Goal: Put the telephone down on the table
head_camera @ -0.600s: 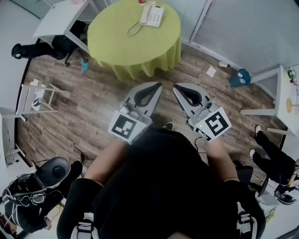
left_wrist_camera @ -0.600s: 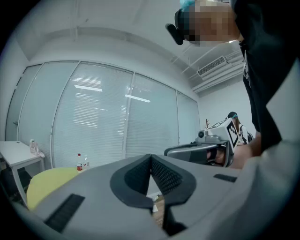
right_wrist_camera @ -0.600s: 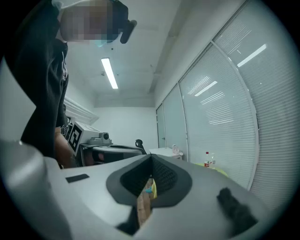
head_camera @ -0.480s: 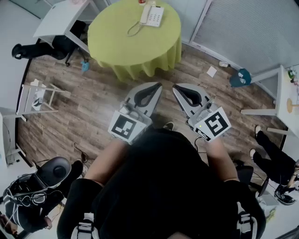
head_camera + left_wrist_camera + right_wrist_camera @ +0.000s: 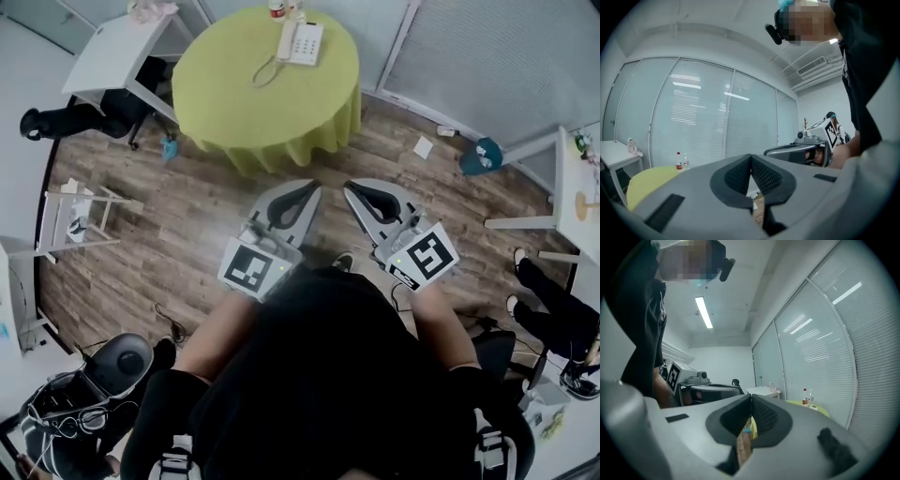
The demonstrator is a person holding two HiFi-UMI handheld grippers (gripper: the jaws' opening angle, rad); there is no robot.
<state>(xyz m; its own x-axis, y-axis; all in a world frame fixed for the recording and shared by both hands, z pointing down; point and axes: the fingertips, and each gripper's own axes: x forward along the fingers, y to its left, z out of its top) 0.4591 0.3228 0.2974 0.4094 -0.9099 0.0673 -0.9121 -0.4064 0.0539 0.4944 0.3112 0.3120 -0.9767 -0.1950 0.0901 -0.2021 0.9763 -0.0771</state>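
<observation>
Head view: bright, even, diffuse indoor light from overhead. Soft, short shadows beneath the table [image 5: 267, 94] and across the wood floor [image 5: 178, 216]. Sharp at centre, with strong fisheye bending toward the corners. Dark clothing in the lower half almost featureless.

Left gripper view: circular fisheye frame, black vignette in the corners. Cooler and dimmer. Pale streaks of reflected tube light on the blinds [image 5: 693, 122]. Nearest foreground soft, out of focus.

Right gripper view: same circular vignette. Lit from a ceiling light strip [image 5: 704, 312], slightly blown out. Reflected streaks on the glazed wall [image 5: 820, 333]. Foreground blurred.
</observation>
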